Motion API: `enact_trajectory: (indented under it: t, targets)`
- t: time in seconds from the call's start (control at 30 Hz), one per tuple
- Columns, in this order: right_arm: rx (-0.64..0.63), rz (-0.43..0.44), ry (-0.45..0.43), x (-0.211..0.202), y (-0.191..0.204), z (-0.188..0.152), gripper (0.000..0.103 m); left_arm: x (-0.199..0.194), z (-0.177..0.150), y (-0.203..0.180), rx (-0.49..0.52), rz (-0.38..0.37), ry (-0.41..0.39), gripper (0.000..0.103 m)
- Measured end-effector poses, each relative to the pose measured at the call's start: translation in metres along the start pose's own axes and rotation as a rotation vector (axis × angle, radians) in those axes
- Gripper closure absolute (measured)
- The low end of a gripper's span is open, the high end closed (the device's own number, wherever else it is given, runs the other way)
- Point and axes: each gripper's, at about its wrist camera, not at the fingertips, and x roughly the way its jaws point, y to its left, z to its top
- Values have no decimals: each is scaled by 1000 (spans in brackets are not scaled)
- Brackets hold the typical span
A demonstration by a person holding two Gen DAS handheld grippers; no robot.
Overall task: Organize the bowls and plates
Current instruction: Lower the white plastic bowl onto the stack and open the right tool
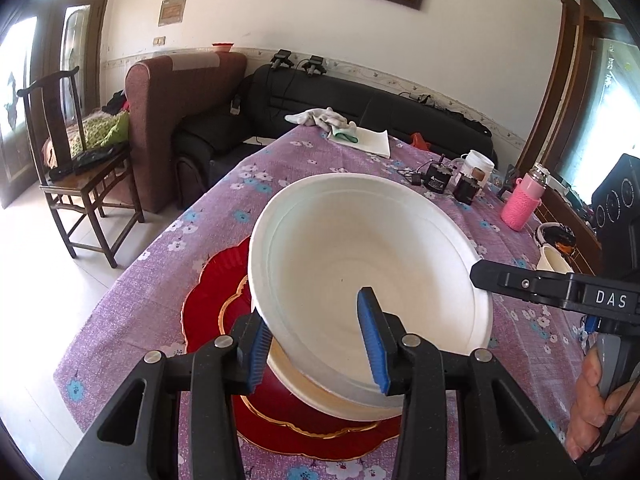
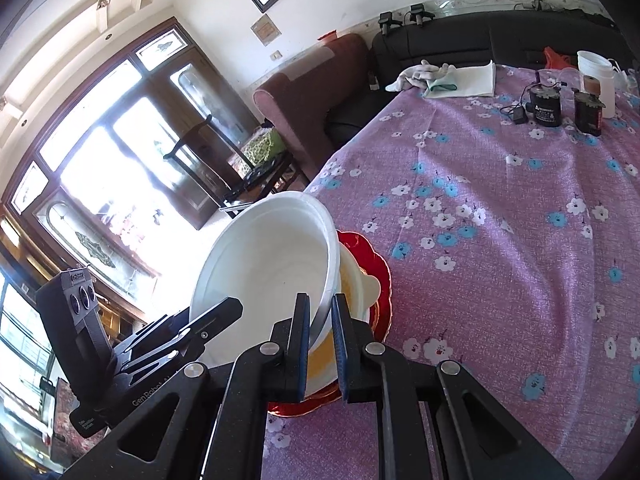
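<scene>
The tilted white bowl (image 1: 360, 264) is clamped at opposite rims by the left gripper (image 1: 320, 344) and right gripper (image 2: 320, 344), directly above the red plate (image 1: 212, 308).

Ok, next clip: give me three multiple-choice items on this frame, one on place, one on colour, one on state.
1. Where is the pink knitted-sleeve bottle?
A. on the wooden chair
B. on the floral tablecloth
C. on the sofa

2. What colour is the scalloped gold-rimmed plate?
A. red
B. blue
C. green

3. How is the large white bowl held?
A. lying flat, untouched
B. upside down on the floor
C. tilted, with the jaws of the left gripper and right gripper across its rim

Answers:
1 B, it stands on the tablecloth near the far right edge.
2 A, red shows beneath the bowls.
3 C, both wrist views show pads either side of the rim.
</scene>
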Motion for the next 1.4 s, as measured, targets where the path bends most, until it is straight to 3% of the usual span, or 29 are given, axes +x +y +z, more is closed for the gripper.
enact_trajectory:
  t: [0.77, 1.4]
  targets:
    - [45, 20, 83, 6, -7, -15, 88, -4, -7, -3, 3, -2, 43, 62]
    - [39, 33, 74, -1, -6, -19, 86, -4, -4, -5, 1, 14, 28, 58]
